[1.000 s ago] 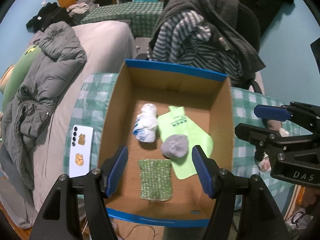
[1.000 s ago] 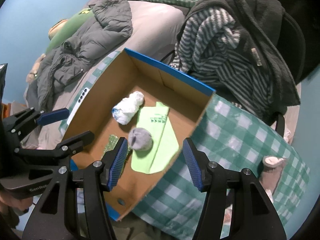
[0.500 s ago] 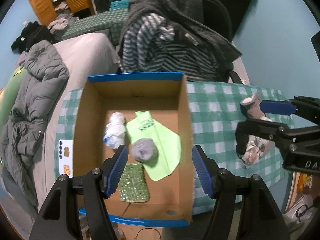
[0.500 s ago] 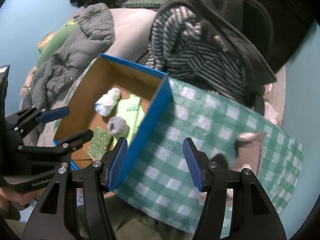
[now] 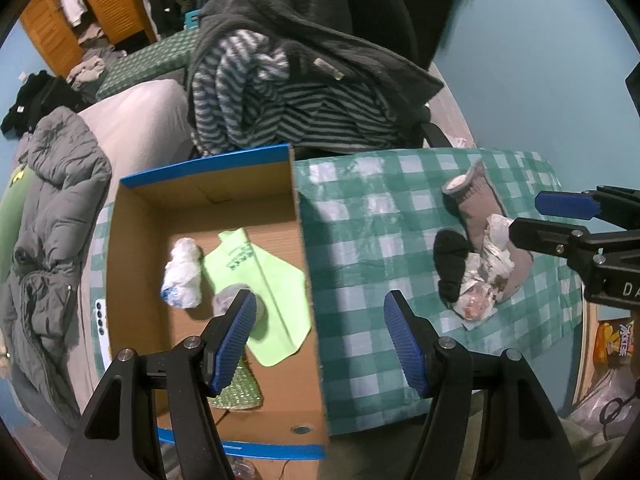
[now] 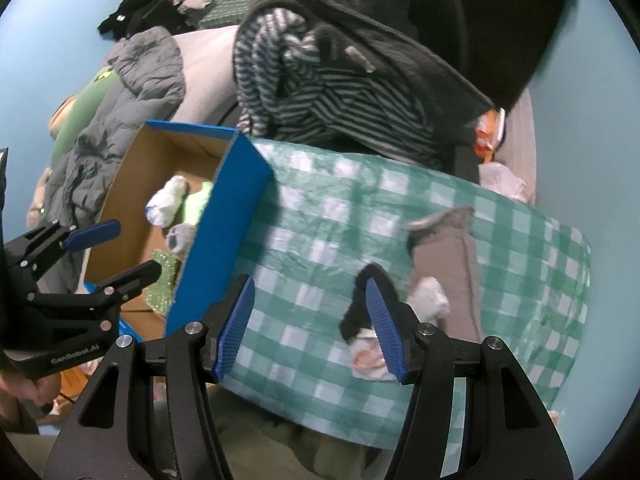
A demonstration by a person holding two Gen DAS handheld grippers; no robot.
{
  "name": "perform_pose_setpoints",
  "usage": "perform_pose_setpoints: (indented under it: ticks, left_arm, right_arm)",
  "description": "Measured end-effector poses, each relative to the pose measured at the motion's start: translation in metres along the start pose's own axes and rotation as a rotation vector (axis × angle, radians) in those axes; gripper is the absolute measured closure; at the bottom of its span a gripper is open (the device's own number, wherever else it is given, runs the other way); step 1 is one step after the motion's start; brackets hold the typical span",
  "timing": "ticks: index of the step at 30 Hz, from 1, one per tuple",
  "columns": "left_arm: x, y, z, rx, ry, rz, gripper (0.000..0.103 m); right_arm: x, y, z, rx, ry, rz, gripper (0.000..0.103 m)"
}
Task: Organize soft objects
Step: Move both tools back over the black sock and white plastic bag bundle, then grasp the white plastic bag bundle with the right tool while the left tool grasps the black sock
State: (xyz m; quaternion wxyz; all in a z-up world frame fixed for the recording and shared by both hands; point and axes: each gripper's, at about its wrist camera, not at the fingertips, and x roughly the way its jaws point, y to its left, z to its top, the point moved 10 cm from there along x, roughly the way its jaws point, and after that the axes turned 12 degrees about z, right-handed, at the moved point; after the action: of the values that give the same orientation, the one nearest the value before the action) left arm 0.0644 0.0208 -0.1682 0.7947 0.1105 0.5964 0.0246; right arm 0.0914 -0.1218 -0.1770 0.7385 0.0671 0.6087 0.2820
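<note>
A cardboard box [image 5: 304, 264] with blue edges sits at the left end of a surface [image 5: 360, 216] covered in green checked cloth; inside lie a white bundle [image 5: 182, 274], a lime green cloth [image 5: 272, 276], a grey rolled sock [image 5: 224, 302] and a sparkly green cloth [image 5: 238, 392]. Near the surface's right edge, a taupe sock [image 5: 478, 200], a black sock [image 5: 450, 268] and crumpled white plastic [image 5: 486, 272] lie touching in a pile. The left gripper [image 5: 318, 338] hovers over the box's right wall and the right gripper [image 6: 310, 326] over the cloth beside the pile, both with jaws spread apart and empty.

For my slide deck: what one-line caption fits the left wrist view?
Open left gripper above a cardboard box edge; black sock, taupe sock and crumpled plastic lie on the checked tablecloth.
</note>
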Motion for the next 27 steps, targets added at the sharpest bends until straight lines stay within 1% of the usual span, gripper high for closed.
perform_pose_setpoints:
  ticks: [8, 15, 27]
  left_arm:
    - [0.007, -0.036, 0.003, 0.048, 0.018, -0.029, 0.035]
    - [0.017, -0.063, 0.0, 0.094, 0.039, -0.044, 0.035]
    - [0.047, -0.098, -0.006, 0.126, 0.097, -0.055, 0.035]
  right_arm:
    - [-0.014, -0.052, -0.021, 0.096, -0.01, -0.044, 0.044]
    - [-0.008, -0.085, -0.04, 0.157, -0.002, -0.062, 0.044]
    - [0.024, -0.105, -0.059, 0.18, 0.036, -0.046, 0.044]
